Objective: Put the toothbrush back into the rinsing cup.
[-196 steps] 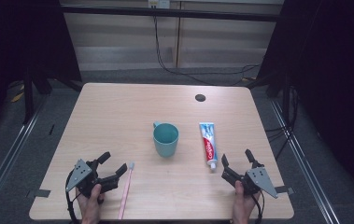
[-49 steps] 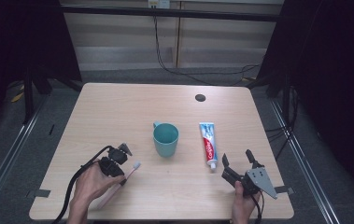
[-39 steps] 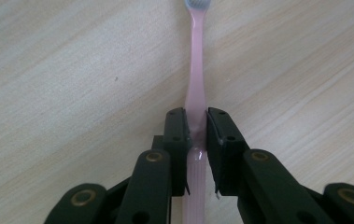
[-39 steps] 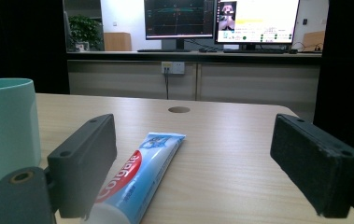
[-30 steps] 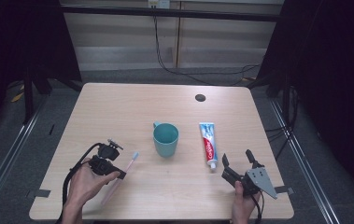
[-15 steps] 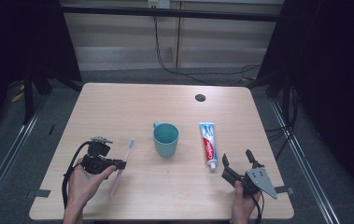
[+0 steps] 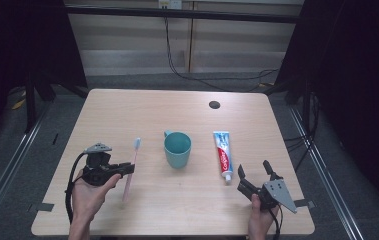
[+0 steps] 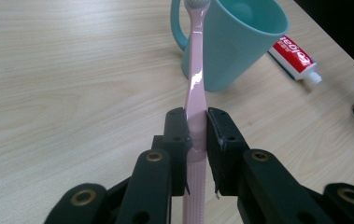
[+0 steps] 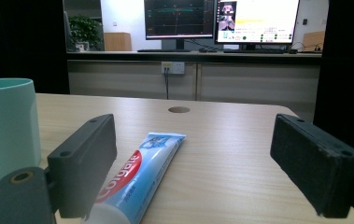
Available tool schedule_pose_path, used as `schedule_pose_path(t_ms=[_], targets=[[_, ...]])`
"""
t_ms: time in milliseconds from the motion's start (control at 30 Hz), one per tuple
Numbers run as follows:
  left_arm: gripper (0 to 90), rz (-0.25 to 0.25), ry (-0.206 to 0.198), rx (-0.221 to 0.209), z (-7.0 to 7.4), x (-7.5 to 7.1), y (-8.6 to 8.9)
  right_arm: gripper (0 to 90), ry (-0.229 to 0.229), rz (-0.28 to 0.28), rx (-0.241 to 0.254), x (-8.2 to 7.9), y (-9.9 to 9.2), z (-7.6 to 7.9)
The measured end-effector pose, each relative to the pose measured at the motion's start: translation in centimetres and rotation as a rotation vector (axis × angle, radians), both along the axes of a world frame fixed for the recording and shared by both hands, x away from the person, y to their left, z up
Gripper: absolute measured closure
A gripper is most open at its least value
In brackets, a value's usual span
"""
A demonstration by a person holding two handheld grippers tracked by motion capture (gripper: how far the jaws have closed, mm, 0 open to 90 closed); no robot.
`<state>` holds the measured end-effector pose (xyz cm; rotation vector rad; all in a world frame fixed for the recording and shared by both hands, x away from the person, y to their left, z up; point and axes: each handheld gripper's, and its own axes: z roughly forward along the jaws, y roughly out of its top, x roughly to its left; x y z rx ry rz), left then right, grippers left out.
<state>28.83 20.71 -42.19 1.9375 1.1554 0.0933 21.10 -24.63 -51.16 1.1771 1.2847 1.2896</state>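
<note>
A pink toothbrush (image 7: pixel 131 167) (image 8: pixel 195 88) is clamped at mid-handle in my left gripper (image 7: pixel 125 168) (image 8: pixel 195 149), lifted off the table with its bristle end pointing toward the teal mug (image 7: pixel 177 148) (image 8: pixel 233 42). The mug stands upright at the table's middle. To its right lies a toothpaste tube (image 7: pixel 223 155) (image 8: pixel 295 58) (image 9: pixel 139 170), cap toward me. My right gripper (image 7: pixel 253 175) (image 9: pixel 202 163) rests near the front right edge, jaws wide apart, with the tube's cap end just ahead of its left jaw.
The wooden table (image 7: pixel 127 115) has a round cable hole (image 7: pixel 214 104) (image 9: pixel 179 109) at the back right. Cables trail from both grippers. Monitors (image 9: pixel 221 21) glow on a desk beyond the table.
My left gripper closed on the toothbrush, raised it from the table and carried it left and back, turning it more upright along the table. The right gripper has stayed still.
</note>
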Motion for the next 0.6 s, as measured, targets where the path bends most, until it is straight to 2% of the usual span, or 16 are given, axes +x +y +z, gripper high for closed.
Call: schedule_pose_path(t_ms=[100, 133, 200, 267, 367, 400, 433, 467, 500, 567, 600], targets=[[78.8, 0.017, -0.042, -0.034, 0.18, -0.21, 0.16, 14.0, 0.000, 0.000, 0.000, 0.00, 0.00, 0.00], [78.8, 0.017, -0.042, -0.034, 0.18, -0.21, 0.16, 14.0, 0.000, 0.000, 0.000, 0.00, 0.00, 0.00], [78.8, 0.013, -0.082, -0.049, 0.37, -0.37, 0.15, 14.1, 0.000, 0.000, 0.000, 0.00, 0.00, 0.00], [78.8, 0.011, -0.093, -0.049, 0.43, -0.42, 0.13, 14.1, 0.000, 0.000, 0.000, 0.00, 0.00, 0.00], [78.7, 0.013, -0.155, -0.076, 0.70, -0.73, 0.16, 14.0, 0.000, 0.000, 0.000, 0.00, 0.00, 0.00], [78.8, 0.013, -0.155, -0.076, 0.70, -0.73, 0.16, 14.0, 0.000, 0.000, 0.000, 0.00, 0.00, 0.00], [78.8, 0.011, -0.187, -0.095, 0.85, -0.82, 0.25, 14.1, 0.000, 0.000, 0.000, 0.00, 0.00, 0.00], [78.8, 0.011, -0.187, -0.095, 0.85, -0.82, 0.25, 14.1, 0.000, 0.000, 0.000, 0.00, 0.00, 0.00], [78.8, 0.007, -0.214, -0.138, 0.86, -0.67, 0.31, 14.1, 0.000, 0.000, 0.000, 0.00, 0.00, 0.00], [78.8, 0.005, -0.222, -0.146, 0.82, -0.54, 0.31, 14.1, 0.001, 0.000, 0.000, 0.00, 0.00, 0.00], [78.8, 0.011, -0.253, -0.162, 0.78, -0.52, 0.26, 14.1, 0.001, 0.000, 0.000, -0.01, 0.00, 0.00]])
